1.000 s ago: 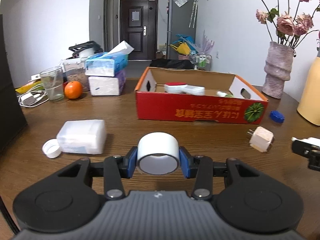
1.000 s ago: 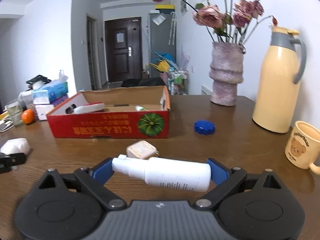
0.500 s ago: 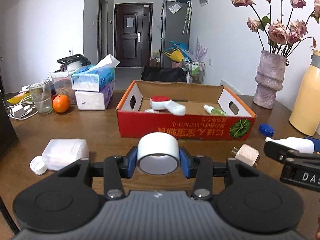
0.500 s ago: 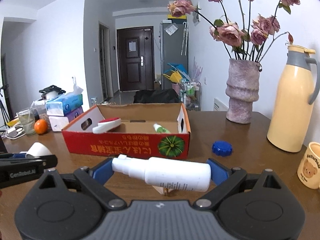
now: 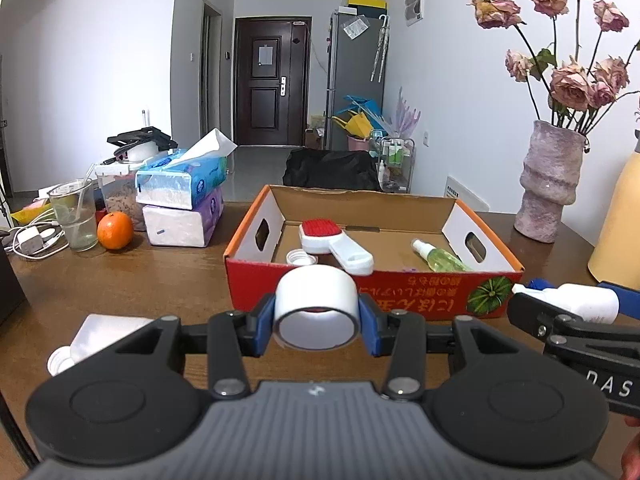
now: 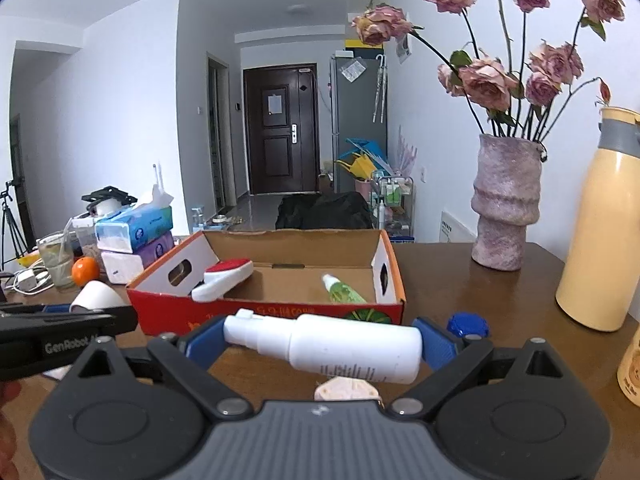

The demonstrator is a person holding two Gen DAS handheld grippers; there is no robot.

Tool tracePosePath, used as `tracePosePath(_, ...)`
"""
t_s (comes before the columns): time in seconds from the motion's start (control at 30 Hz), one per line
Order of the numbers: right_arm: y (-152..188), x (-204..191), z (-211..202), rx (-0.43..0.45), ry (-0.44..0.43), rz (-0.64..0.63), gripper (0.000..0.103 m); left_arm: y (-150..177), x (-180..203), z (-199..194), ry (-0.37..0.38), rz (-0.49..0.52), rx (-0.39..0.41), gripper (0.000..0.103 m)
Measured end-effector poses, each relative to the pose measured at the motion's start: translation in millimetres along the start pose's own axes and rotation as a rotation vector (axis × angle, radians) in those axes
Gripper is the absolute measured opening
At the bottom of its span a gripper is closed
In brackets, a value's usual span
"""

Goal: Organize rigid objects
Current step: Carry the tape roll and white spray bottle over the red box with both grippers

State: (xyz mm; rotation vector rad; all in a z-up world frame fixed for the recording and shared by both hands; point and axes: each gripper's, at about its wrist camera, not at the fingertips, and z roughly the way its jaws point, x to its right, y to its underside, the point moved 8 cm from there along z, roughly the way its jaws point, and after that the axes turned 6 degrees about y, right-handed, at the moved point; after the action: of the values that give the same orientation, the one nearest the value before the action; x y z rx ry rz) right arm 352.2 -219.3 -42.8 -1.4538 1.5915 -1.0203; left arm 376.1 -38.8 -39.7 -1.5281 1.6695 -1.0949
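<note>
Two grips: your left hand-held gripper pinches the tape roll; your right hand-held gripper clamps the white spray bottle crosswise.

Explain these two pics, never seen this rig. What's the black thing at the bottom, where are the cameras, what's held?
No robot here: a person holds one pair of tongs in each hand, each with a fisheye camera looking along its fingers. The black shape at the bottom is the tongs' own body.

Left wrist view: the left tongs are shut on a white tape roll. Right wrist view: the right tongs grip a white spray bottle lengthwise.

Ahead on the wooden table stands a red cardboard box holding a red-and-white brush, a white cap and a green spray bottle. A blue cap lies beside it.
</note>
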Motion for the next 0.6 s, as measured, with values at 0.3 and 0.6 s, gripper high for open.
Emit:
tracePosePath(0.3,-11.7,-2.3,21.4,0.014,-0.009,0.017,0.098,-13.2,-5.5,21.8,-0.001,-0.019,0.007,0.044)
tracePosePath(0.6,-18.8,-3.6,41.5,0.011,-0.02,0.025,0.098,-22.2,-9.5,46.9,-0.002,-0.036,0.005,0.044)
